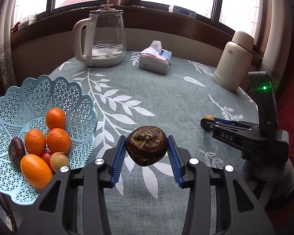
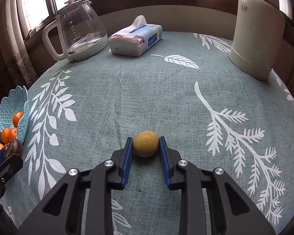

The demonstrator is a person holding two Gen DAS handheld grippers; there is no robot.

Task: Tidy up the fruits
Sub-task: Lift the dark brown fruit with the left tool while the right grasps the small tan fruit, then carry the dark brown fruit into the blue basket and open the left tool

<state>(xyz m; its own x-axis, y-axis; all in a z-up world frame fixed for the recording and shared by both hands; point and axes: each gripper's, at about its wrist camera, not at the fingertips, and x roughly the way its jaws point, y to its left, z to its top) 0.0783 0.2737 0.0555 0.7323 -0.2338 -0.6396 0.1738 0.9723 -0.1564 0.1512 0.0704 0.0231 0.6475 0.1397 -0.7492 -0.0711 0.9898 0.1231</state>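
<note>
My left gripper is shut on a dark brown round fruit and holds it above the tablecloth, right of the basket. The light blue lattice basket at the left holds several oranges, a dark purple fruit, a red fruit and a tan longan. In the right wrist view my right gripper has its blue pads against both sides of a small yellow-tan longan that rests on the cloth. That same gripper appears at the right of the left wrist view.
A glass kettle with a white handle stands at the back left, a tissue pack at the back middle, and a cream thermos at the back right. The round table wears a teal leaf-print cloth. Windows run behind.
</note>
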